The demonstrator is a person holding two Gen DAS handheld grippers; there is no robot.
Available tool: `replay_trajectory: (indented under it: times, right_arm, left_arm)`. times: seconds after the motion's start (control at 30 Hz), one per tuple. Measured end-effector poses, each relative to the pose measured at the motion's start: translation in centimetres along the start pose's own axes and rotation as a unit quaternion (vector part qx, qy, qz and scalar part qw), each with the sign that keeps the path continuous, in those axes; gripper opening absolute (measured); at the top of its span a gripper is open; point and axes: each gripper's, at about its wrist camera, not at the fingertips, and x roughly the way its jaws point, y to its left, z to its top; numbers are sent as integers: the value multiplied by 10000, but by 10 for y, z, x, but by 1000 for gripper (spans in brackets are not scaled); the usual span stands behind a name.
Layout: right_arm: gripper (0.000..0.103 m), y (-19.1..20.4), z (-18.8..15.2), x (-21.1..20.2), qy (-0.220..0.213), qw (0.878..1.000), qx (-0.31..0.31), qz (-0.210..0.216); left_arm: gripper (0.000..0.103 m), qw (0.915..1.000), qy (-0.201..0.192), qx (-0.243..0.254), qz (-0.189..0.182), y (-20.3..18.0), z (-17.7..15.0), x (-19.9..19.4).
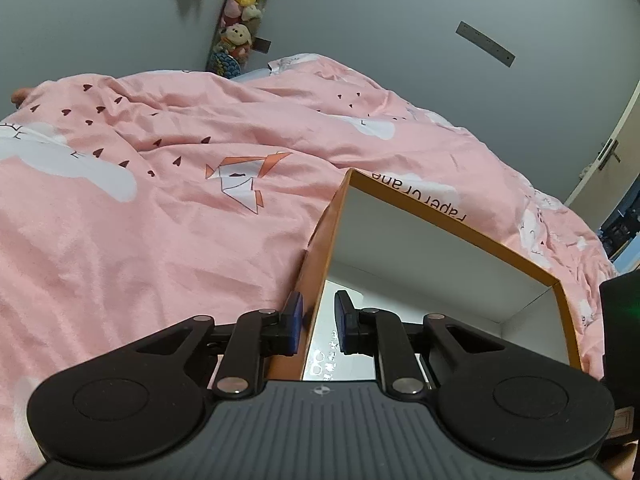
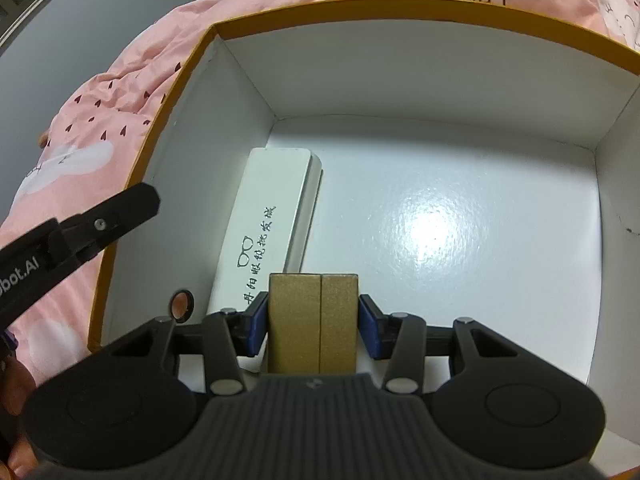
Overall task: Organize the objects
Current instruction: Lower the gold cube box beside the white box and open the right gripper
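We've got the gold box (image 2: pixel 313 322) pinched between our right gripper's (image 2: pixel 313 330) fingers, hovering inside the orange-rimmed box (image 2: pixel 400 8) just beside a white glasses case (image 2: pixel 264 216) lying on its floor. Our left gripper (image 1: pixel 318 320) straddles that box's side wall, fingers parted, on the pink bed cover (image 1: pixel 160 220).

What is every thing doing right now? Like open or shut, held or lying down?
orange box: open, no lid on, sitting on the pink bedding.
white glasses case: closed, lying flat inside the box by its left wall.
gold box: closed, held above the box floor.
right gripper: shut on the gold box.
left gripper: straddling the orange box's wall, a gap beside one pad.
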Motion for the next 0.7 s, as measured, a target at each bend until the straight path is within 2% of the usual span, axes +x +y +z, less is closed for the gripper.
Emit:
replay_trajectory:
  times: [0.13,0.2,0.3,0.4,0.5,0.63,0.7]
  right_arm:
    - [48,2,0,-6,1,9983,-581,-23]
    - [48,9,3,-11,-163,9938,-1071,-261]
    - [48,21,10,-17,-469,9760,-2016,-678]
    - [48,28,18,-20,-662,9524,-2860,-826]
    - [48,37,27,-17,-941,9176,-3715,-1052]
    - [48,49,29,-4,-1411,8441,-4968,-1445]
    - [48,54,31,5,-1497,8138,-5402,-1532]
  left_arm:
    - [20,9999,102,25,-29,-1,5,4]
    - [20,9998,173,27,-44,-2,8,6]
    - [20,9997,260,34,-30,-3,12,10]
    - [20,9994,347,32,-19,-2,16,15]
    - [20,9990,438,-6,-56,0,19,20]
    - [17,9984,527,-126,-128,7,19,25]
    - [16,9982,539,-201,-166,10,18,27]
